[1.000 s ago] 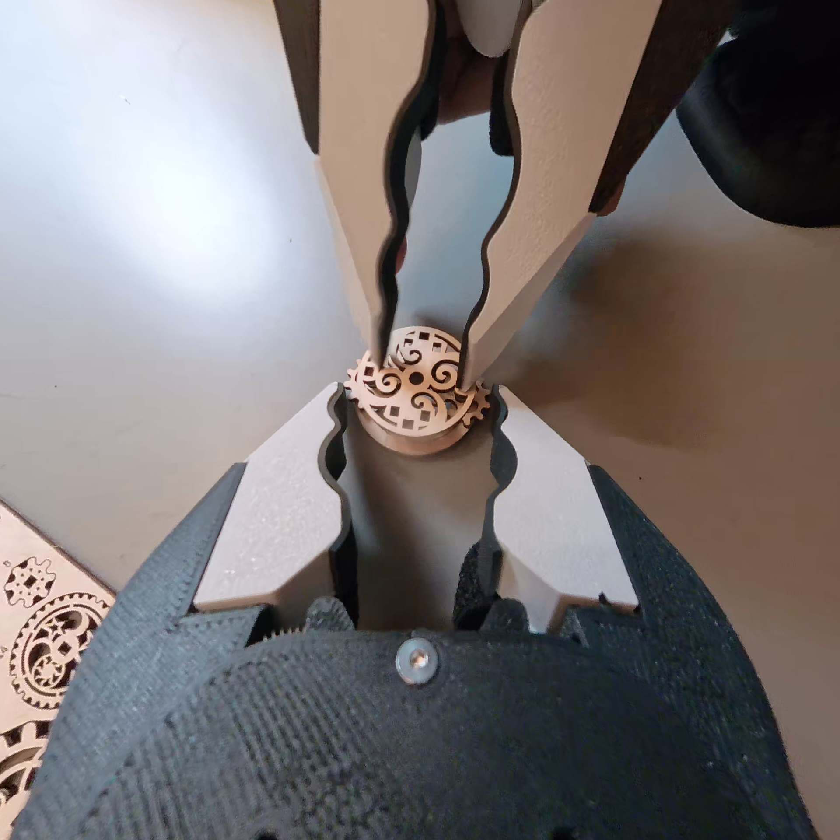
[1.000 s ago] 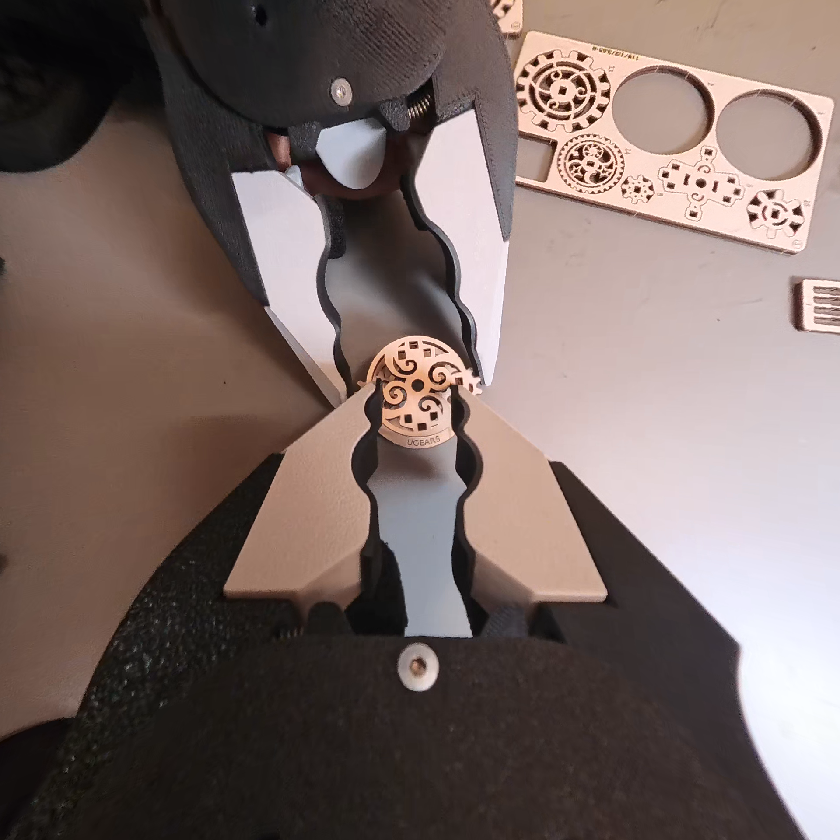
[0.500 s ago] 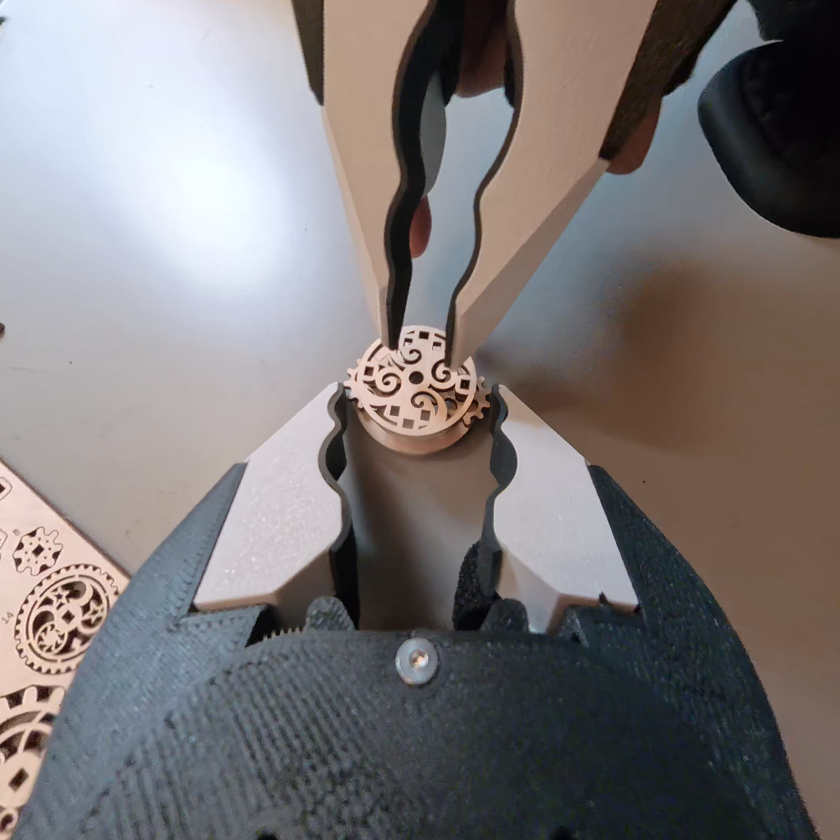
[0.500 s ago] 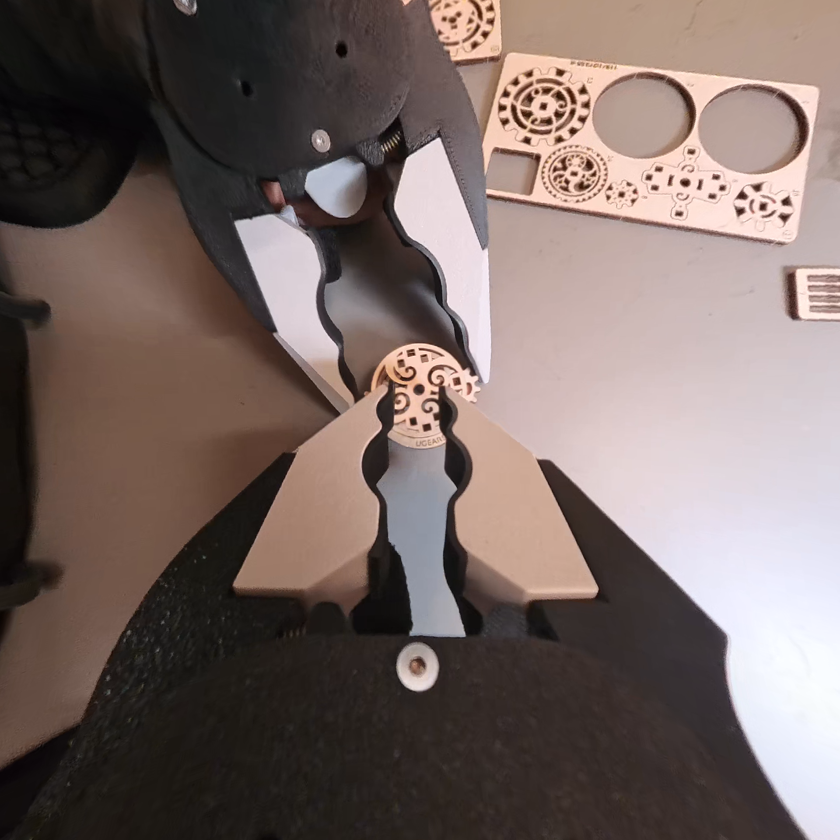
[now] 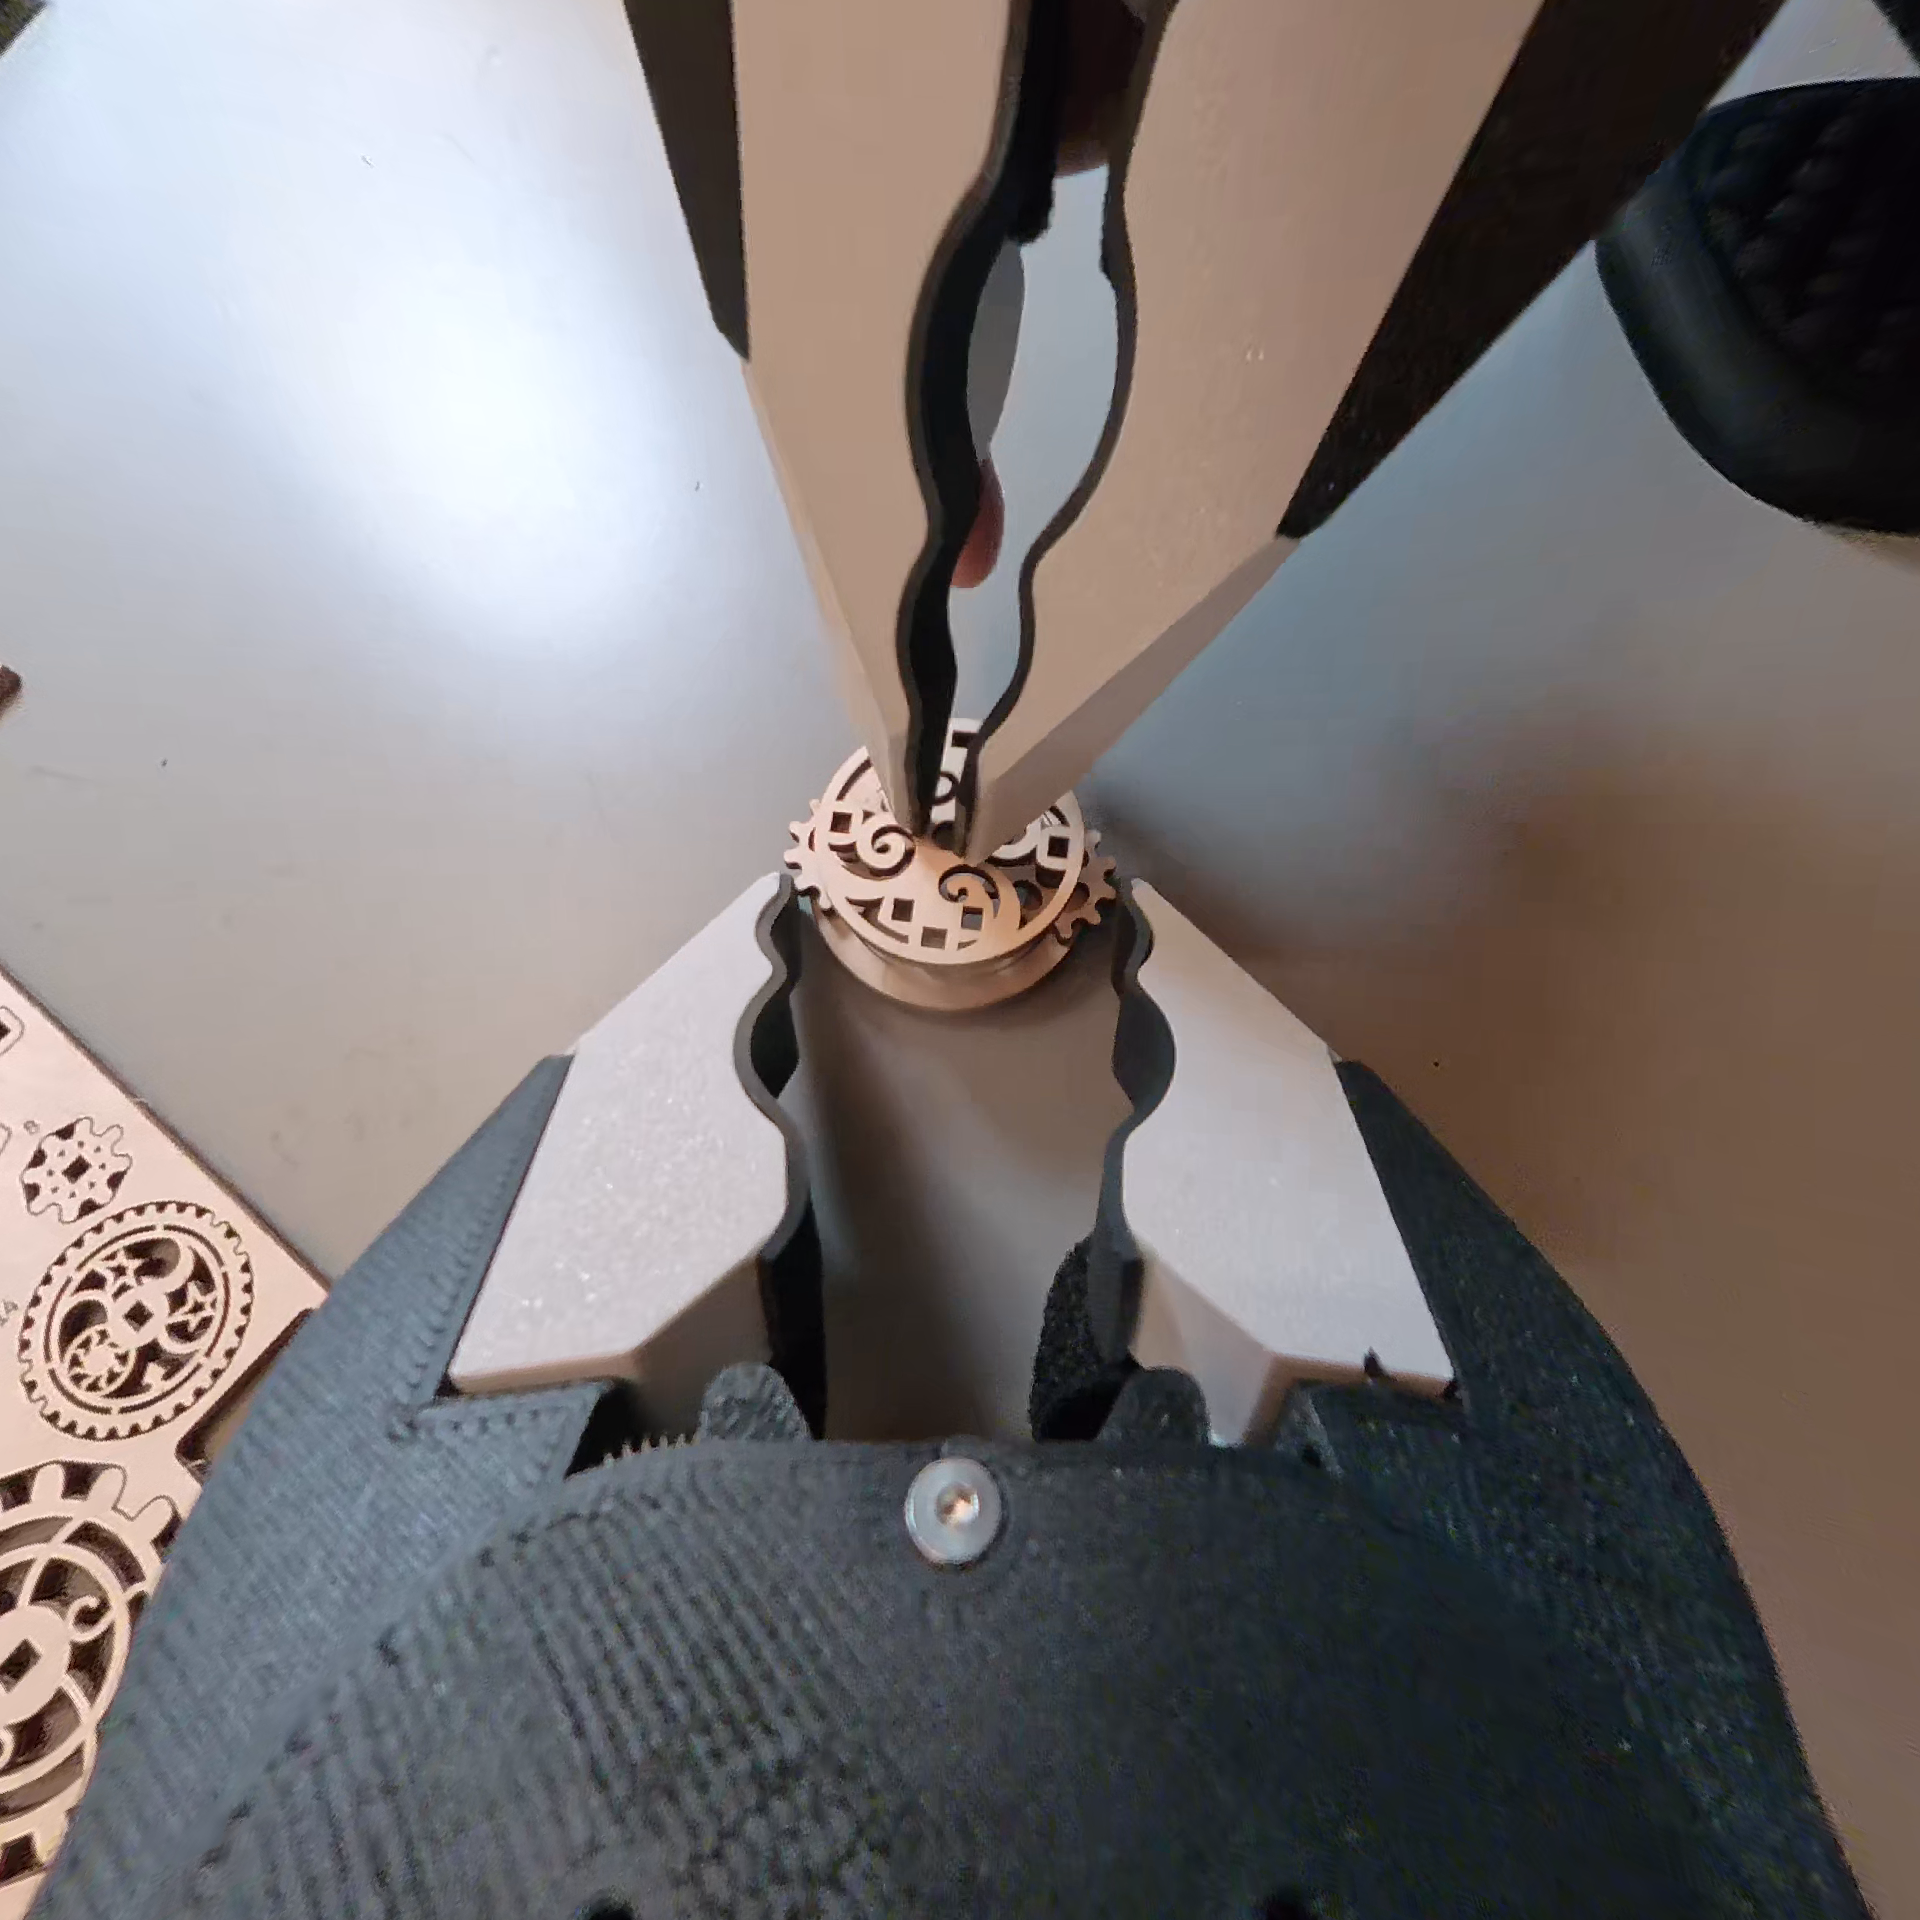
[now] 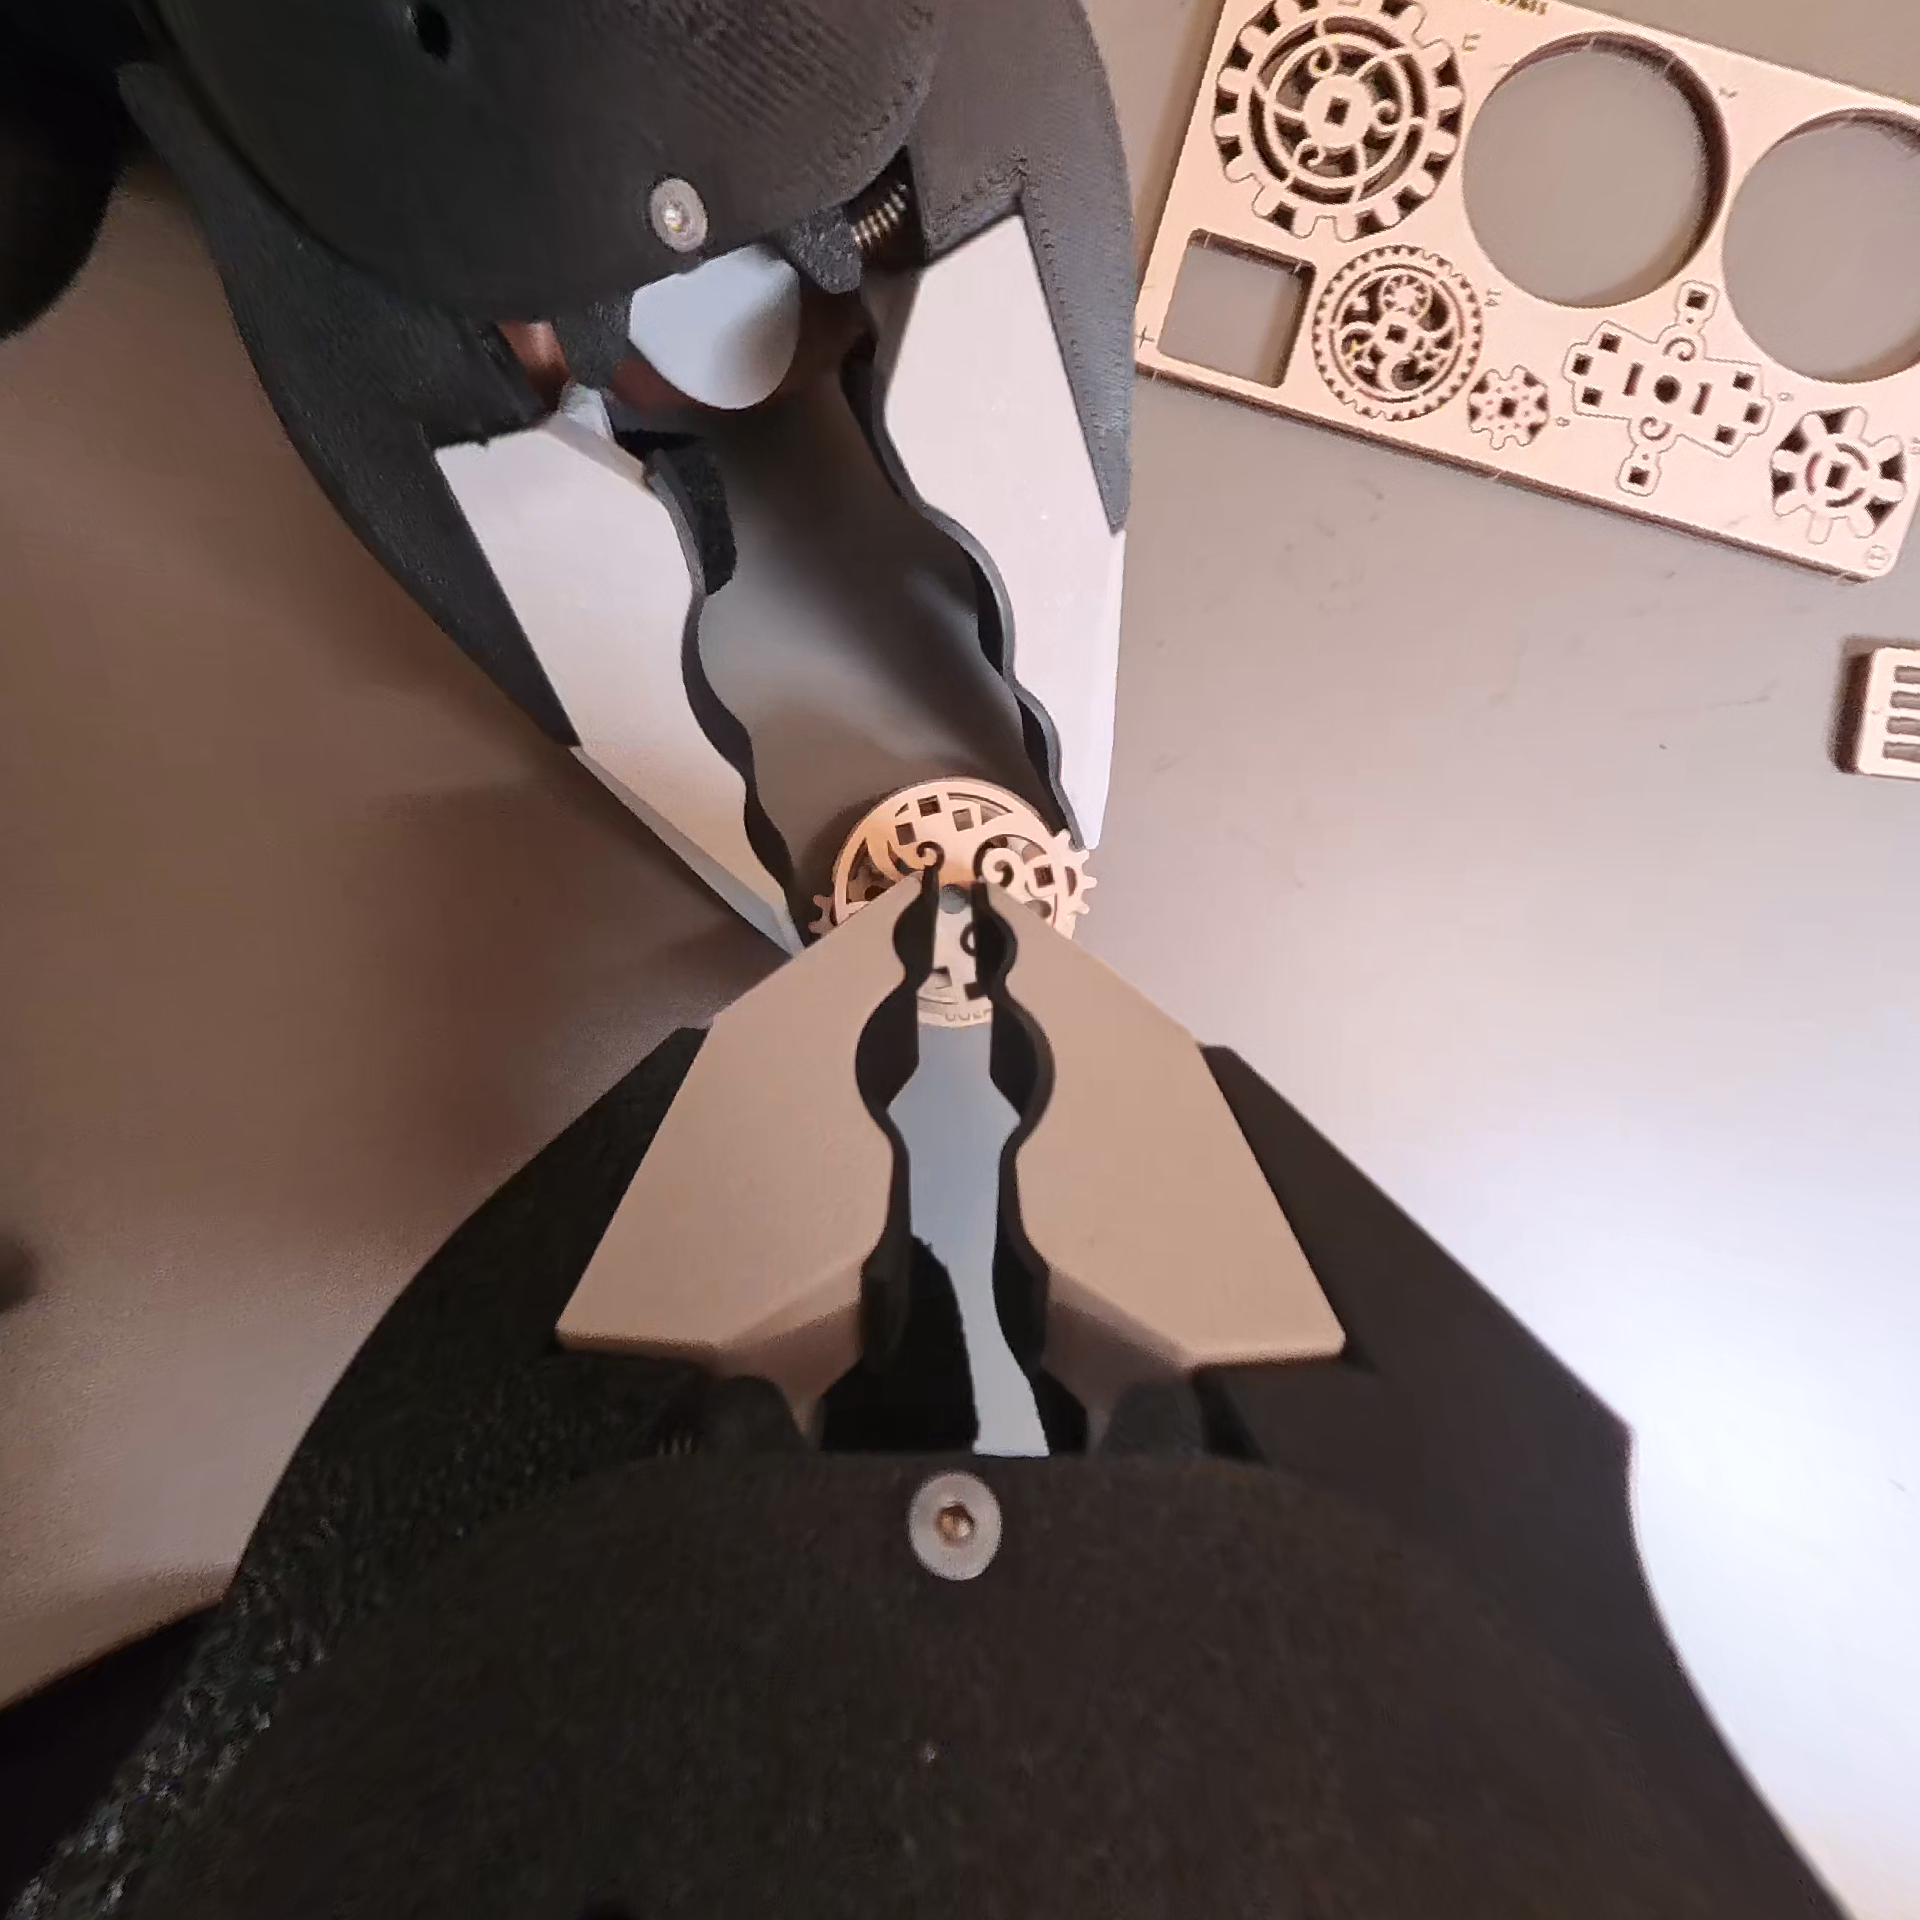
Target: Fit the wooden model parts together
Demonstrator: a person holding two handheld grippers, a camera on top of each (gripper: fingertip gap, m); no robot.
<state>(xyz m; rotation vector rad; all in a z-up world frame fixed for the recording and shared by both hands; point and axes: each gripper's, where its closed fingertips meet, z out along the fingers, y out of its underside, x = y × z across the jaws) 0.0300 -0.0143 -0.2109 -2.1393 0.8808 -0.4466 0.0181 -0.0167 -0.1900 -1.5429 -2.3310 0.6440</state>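
A round wooden stack (image 5: 935,925), a fretwork disc on top of a toothed gear and a plain disc, sits on the grey table. My left gripper (image 5: 956,899) is shut on the stack, one fingertip on each side of its rim. My right gripper (image 6: 954,883) comes in from the opposite side, almost fully closed, with its tips pressed on the middle of the top disc (image 6: 935,831). It also shows in the left wrist view (image 5: 945,821). Whether anything small sits between its tips is hidden. The left gripper also shows in the right wrist view (image 6: 935,888).
A wooden parts sheet (image 6: 1527,332) with gears and two round holes lies at the back right, with a small slotted wooden piece (image 6: 1886,707) beside it. Another gear sheet (image 5: 104,1299) lies at the left. A black object (image 5: 1787,312) sits at the upper right. Less than 4 cm separates the two grippers' tips. The small slotted wooden piece (image 6: 1886,707) sits 15 cm or so from the ends of my left fingers.
My right gripper has closed from a wider gap to nearly shut, and its tips have moved from the disc's rim to its middle. My left gripper keeps its hold.
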